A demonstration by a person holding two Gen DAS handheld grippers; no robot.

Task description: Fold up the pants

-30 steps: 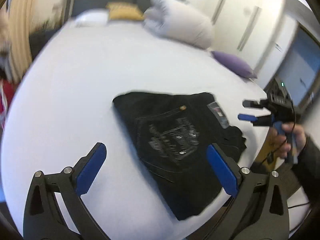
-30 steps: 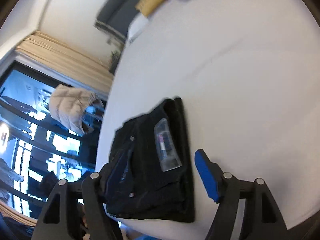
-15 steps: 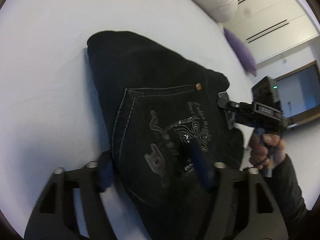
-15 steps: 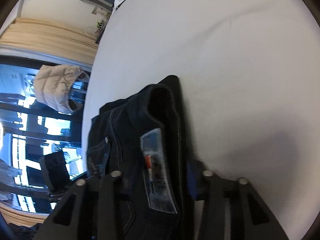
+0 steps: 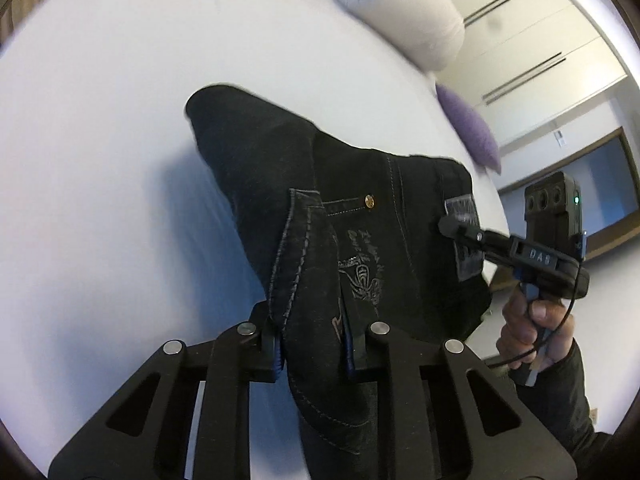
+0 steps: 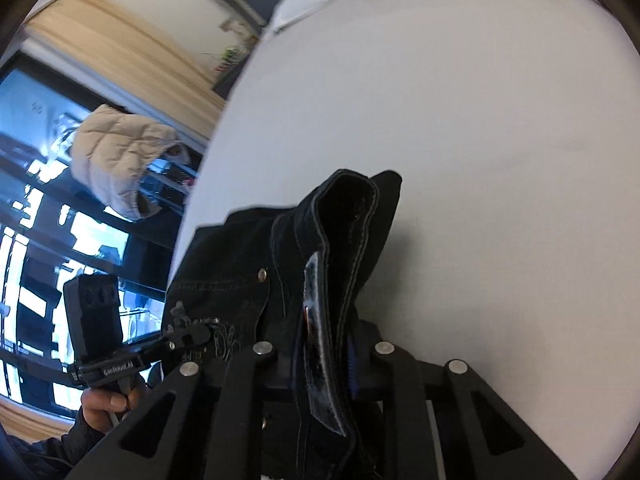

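Fingers (image 5: 276, 354) of both grippers closing on black pants (image 5: 360, 216), pitched downward over bed (image 5: 100, 160)

The pants (image 5: 360, 216) lie on the bed (image 5: 100, 200), bunched between the left gripper (image 5: 314, 354). Beyond them sit pillows (image 5: 400, 12). The right gripper (image 6: 324, 364) grips their right edge.

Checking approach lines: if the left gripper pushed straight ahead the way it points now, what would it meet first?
The black pants: a fold already sits between the closing jaws of the left gripper, so more denim comes first. Beyond that lies the white bed, though depth is hard to judge.
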